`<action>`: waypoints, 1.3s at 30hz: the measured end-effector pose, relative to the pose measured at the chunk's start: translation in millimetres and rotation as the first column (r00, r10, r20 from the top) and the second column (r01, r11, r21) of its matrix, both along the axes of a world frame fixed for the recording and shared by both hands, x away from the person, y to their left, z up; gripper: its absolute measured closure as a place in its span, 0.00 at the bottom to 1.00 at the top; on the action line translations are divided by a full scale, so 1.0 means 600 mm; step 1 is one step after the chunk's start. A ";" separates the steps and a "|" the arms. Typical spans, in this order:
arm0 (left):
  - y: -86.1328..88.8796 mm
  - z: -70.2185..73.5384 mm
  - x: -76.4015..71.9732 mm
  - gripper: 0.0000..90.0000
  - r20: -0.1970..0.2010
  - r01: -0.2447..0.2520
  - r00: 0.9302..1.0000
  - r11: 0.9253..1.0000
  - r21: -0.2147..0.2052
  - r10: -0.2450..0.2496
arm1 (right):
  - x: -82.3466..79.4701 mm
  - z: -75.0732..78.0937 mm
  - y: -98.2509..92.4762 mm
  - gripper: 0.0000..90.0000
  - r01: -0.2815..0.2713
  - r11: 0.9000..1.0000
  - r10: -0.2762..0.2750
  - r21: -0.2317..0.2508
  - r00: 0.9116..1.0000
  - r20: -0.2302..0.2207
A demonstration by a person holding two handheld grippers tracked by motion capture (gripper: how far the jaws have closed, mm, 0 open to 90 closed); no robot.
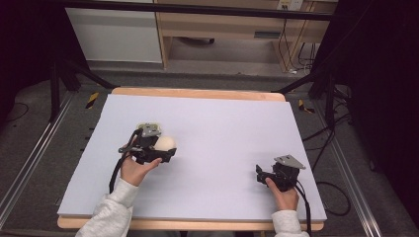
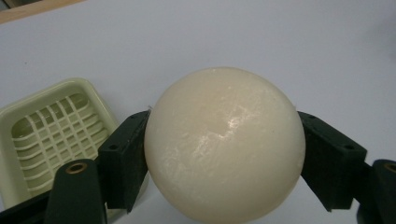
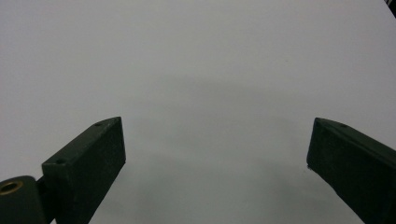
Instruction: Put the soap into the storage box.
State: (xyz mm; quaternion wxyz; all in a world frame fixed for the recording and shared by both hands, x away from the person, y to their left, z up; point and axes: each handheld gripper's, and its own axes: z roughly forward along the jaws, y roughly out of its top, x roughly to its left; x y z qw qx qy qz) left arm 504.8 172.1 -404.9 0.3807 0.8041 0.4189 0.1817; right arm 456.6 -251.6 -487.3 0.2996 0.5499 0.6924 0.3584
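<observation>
We have the ball (image 2: 224,144) pinched between the jaws of the left gripper (image 1: 157,148), one jaw flat on each side, and in the left gripper view it sits at the centre of the frame, bulging towards the camera. The dish (image 2: 51,135) — a pale green slatted tray — lies at the left of that view, just beside the left jaw and slightly behind it; in the high view we see only a corner of it (image 1: 143,127) above the gripper, left of centre. So the relation that counts is a short one: the ball is round, with no long axis to line up, and the dish lies close by on the gripper's left side. We judge the coming move to be a small carry over the dish's near rim, then a release into its hollow.

The right gripper (image 1: 262,174) rests at the lower right of the high view, well apart from the ball, its jaws spread wide over bare table (image 3: 201,70) — the left is plainly nearer. Open sheet lies all around; the table edges are well off
</observation>
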 end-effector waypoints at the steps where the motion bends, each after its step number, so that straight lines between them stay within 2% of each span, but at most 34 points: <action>1: 0.001 0.002 0.001 0.27 0.003 -0.002 1.000 1.000 -0.001 0.002 | 0.000 0.000 0.000 0.05 0.001 1.000 -0.001 0.000 1.000 0.000; 16: 0.027 0.022 0.026 0.27 0.017 -0.053 0.998 0.998 0.019 0.052 | 0.001 0.000 0.000 0.05 -0.002 1.000 0.002 0.003 1.000 -0.006; 28: 0.041 0.012 0.049 0.27 0.002 -0.087 0.996 0.996 0.031 0.087 | 0.001 0.000 0.000 0.05 -0.002 1.000 0.002 0.003 1.000 -0.006; 34: 0.051 0.005 0.062 0.27 0.001 -0.107 0.994 0.993 0.058 0.107 | 0.001 0.000 0.000 0.05 -0.002 1.000 0.002 0.004 1.000 -0.006; 36: 0.052 0.003 0.065 0.27 0.001 -0.119 0.993 0.992 0.050 0.119 | 0.001 0.000 0.000 0.05 -0.002 1.000 0.002 0.005 1.000 -0.006; 39: 0.061 -0.001 0.074 0.27 -0.006 -0.134 0.991 0.989 0.064 0.134 | 0.001 0.000 -0.001 0.05 -0.003 1.000 0.003 0.004 1.000 -0.006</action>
